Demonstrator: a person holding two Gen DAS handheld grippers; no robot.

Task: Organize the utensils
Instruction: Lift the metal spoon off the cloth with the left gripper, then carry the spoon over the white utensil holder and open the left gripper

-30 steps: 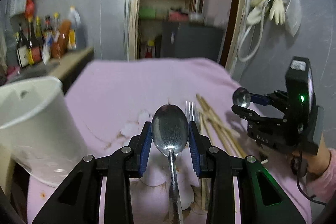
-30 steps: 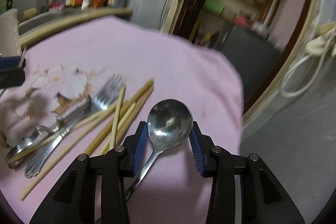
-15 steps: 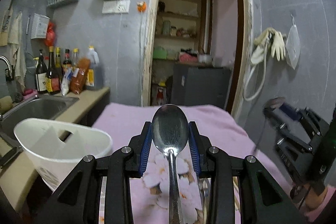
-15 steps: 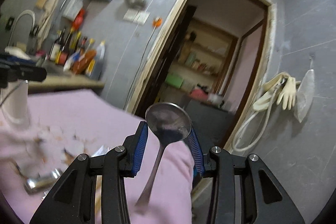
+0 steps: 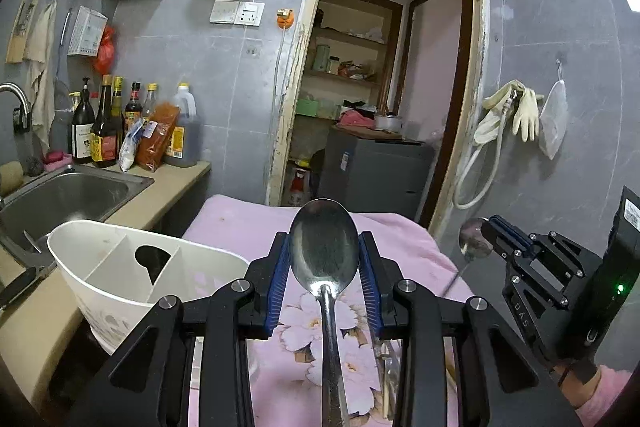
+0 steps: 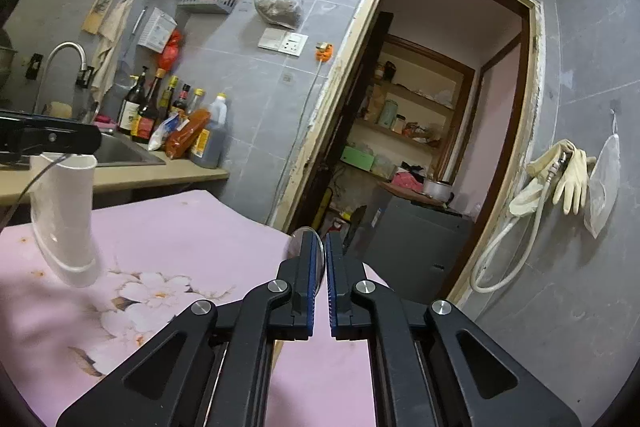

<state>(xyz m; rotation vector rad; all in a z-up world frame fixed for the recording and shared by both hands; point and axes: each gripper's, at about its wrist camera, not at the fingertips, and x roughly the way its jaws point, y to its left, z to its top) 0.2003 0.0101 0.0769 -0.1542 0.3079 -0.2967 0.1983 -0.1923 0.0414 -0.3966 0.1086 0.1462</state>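
Since the earlier frames, both grippers have been raised off the pink floral tablecloth [image 5: 256, 223], so the chopsticks and fork once seen on it are now almost wholly hidden behind the black arms. In the left wrist view, the left gripper [image 5: 324, 279] is seen at lower centre, its blue pads pressed against the 2 sides of a large spoon [image 5: 323, 247], bowl up and facing the camera, handle running down between the arms. A white divided utensil holder [image 5: 132, 279] is seen at lower left, tilted, beside the steel sink [image 5: 68, 195]. At the right edge, the right gripper [image 5: 486, 227] is seen carried by a hand in a pink sleeve [image 5: 592, 391]. Its jaws are closed on a smaller spoon [image 5: 474, 239], whose handle hangs down. In the right wrist view, that spoon [image 6: 318, 251] is seen edge-on, pinched between nearly touching pads at lower centre [image 6: 319, 267].
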